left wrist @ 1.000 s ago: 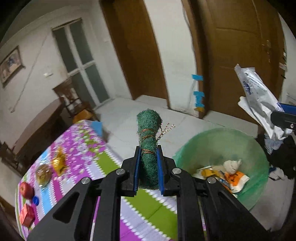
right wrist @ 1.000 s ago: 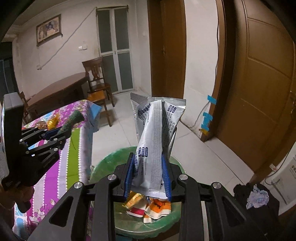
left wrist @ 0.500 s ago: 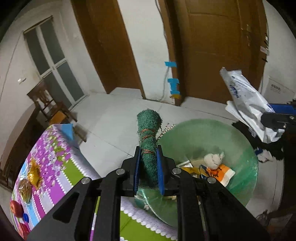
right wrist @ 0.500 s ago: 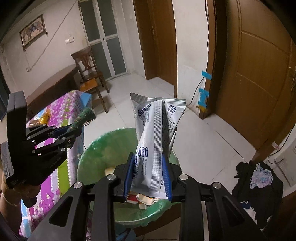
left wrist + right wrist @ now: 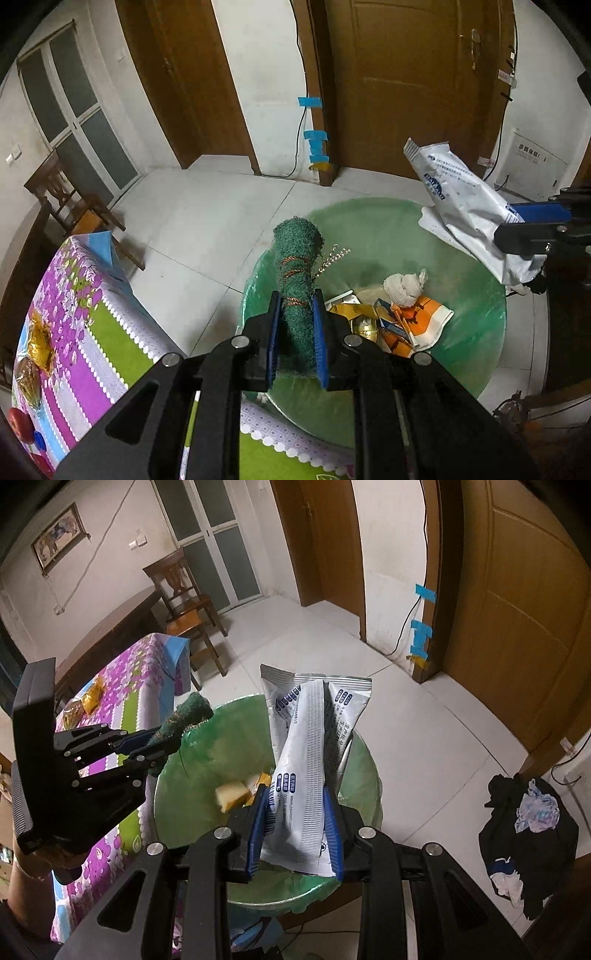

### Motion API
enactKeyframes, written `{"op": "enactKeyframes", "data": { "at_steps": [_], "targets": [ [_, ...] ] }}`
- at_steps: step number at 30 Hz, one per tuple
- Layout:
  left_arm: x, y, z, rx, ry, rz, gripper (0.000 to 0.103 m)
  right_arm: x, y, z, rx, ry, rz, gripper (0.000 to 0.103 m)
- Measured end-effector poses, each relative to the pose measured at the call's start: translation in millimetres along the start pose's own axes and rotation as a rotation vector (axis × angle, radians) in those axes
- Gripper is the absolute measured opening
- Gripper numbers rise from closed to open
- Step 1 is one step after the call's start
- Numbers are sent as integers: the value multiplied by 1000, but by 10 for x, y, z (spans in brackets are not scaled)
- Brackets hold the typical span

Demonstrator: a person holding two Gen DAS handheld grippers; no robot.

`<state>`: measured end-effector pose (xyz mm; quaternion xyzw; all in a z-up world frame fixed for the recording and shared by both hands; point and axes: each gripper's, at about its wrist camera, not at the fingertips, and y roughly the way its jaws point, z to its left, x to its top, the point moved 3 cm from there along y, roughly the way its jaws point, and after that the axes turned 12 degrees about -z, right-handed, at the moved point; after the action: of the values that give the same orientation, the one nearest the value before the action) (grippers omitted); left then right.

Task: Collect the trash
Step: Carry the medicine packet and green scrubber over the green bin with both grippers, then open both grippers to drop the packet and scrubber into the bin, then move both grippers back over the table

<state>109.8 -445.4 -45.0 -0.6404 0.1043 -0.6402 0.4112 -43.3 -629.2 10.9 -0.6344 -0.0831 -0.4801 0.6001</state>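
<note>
Your left gripper (image 5: 297, 332) has its blue jaws pressed tight on a rolled green scrubby pad (image 5: 297, 277), which has thin orange thread wound around it. The roll sticks up past the jaws, right over the near edge of the green trash bin (image 5: 373, 229). Your right gripper (image 5: 297, 829) has its jaws squeezed on a silver and white snack wrapper (image 5: 306, 760), a flat crinkly bag with blue writing. That wrapper stands up over the bin too, and in the left camera you can see it (image 5: 461, 199) hanging above the bin's far right side, held by the blue pad of the right gripper (image 5: 532, 221). Down inside the bin there is trash: an orange and white wrapper (image 5: 424, 319), a gold packet (image 5: 364, 325) and a crumpled white tissue (image 5: 404, 286). In the right camera a yellow chunk, maybe bread (image 5: 232, 794), lies in the bin as well. Just left of the bin is the table with the purple and green flowery cloth (image 5: 81, 314), and its edge touches the bin. On it, away from the bin, lie gold candy wrappers (image 5: 40, 341) and a red apple (image 5: 20, 424). Far past the bin there are a wooden chair (image 5: 184, 590) and brown doors (image 5: 410, 85). On the floor to the right of the bin lies a heap of dark clothes (image 5: 528, 834).
</note>
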Motion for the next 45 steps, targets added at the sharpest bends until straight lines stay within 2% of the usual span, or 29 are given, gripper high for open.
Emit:
{"op": "enactKeyframes", "data": {
  "at_steps": [15, 19, 21, 23, 24, 25, 38, 42, 45],
  "targets": [
    [6, 61, -6, -7, 2, 18, 15, 96, 259, 130, 17, 1, 55, 31],
    [9, 88, -13, -19, -8, 31, 18, 127, 283, 99, 18, -9, 61, 32],
    [16, 117, 6, -16, -23, 40, 28, 147, 305, 101, 15, -20, 59, 36],
    [6, 138, 42, 1, -38, 45, 72, 153, 354, 98, 1, -29, 66, 43],
    [-5, 121, 66, 8, -43, 33, 73, 152, 363, 94, -3, -24, 66, 49],
    [-18, 115, 73, 9, -39, 31, 73, 147, 368, 92, -5, -23, 64, 50],
    [-118, -62, 218, 31, -83, 1, 73, 22, 335, 78, -8, -23, 49, 50],
    [-259, -172, 316, 63, -122, -16, 73, -5, 249, 207, -8, -25, -20, 50],
    [-423, -379, 453, 145, -130, -68, 73, -28, 152, 356, 24, -13, -108, 54]
  ]
}}
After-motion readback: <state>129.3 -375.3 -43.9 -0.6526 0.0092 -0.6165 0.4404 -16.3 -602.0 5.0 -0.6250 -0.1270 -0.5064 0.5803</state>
